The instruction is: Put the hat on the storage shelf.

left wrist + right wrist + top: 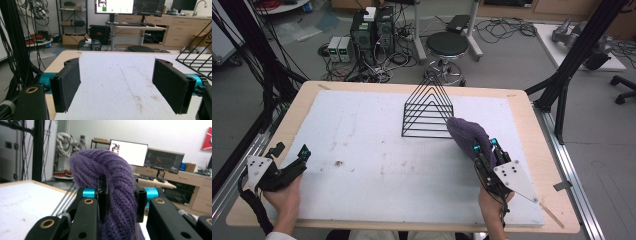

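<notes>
A purple knitted hat (467, 133) hangs lifted off the white mat, pinched in my right gripper (484, 146) at the right of the high view. In the right gripper view the jaws squeeze the ribbed knit (117, 187) between them. A black wire rack (428, 106) with a triangular outline stands on the mat just left of and behind the hat; its bars show at the right edge (197, 60) of the left gripper view. My left gripper (291, 150) rests near the table's left edge, jaws open with nothing between its pads (68, 82).
The white foam mat (377, 150) covers most of the wooden table (299, 107). Beyond the far edge stand a black stool (447, 46), computer boxes (372, 30) and loose cables on the floor. Black frame posts (572, 60) rise at the right.
</notes>
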The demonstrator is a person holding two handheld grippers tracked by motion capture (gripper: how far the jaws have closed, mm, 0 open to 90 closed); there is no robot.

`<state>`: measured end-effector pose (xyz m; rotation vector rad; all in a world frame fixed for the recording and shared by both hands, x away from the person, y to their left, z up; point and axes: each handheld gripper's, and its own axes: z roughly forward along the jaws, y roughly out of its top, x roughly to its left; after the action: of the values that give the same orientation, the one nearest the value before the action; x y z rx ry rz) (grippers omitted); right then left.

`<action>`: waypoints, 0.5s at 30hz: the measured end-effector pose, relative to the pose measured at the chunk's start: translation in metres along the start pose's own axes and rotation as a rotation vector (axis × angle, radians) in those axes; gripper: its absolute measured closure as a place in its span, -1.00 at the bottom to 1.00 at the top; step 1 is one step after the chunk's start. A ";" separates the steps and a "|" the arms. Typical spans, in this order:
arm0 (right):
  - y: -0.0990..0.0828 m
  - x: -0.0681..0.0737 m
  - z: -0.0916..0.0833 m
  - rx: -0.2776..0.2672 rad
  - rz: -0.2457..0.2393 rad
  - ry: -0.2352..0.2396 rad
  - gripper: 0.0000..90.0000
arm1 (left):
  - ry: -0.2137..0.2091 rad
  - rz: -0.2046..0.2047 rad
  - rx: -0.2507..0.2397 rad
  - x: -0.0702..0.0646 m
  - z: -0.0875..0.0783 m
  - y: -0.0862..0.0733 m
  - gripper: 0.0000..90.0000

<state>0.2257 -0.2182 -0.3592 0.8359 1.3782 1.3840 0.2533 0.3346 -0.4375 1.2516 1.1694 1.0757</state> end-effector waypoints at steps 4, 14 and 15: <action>0.013 0.005 -0.001 -0.029 -0.002 0.021 0.63 | -0.020 0.020 -0.016 -0.005 -0.001 0.003 -0.51; 0.029 0.019 0.015 -0.068 0.051 0.072 0.63 | -0.165 -0.020 -0.087 -0.016 -0.003 0.020 -0.51; 0.034 0.024 0.020 -0.080 0.044 0.081 0.63 | -0.171 -0.023 -0.092 -0.017 -0.003 0.022 -0.51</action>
<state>0.2325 -0.1854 -0.3278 0.7684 1.3637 1.5114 0.2488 0.3192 -0.4147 1.2302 0.9923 0.9745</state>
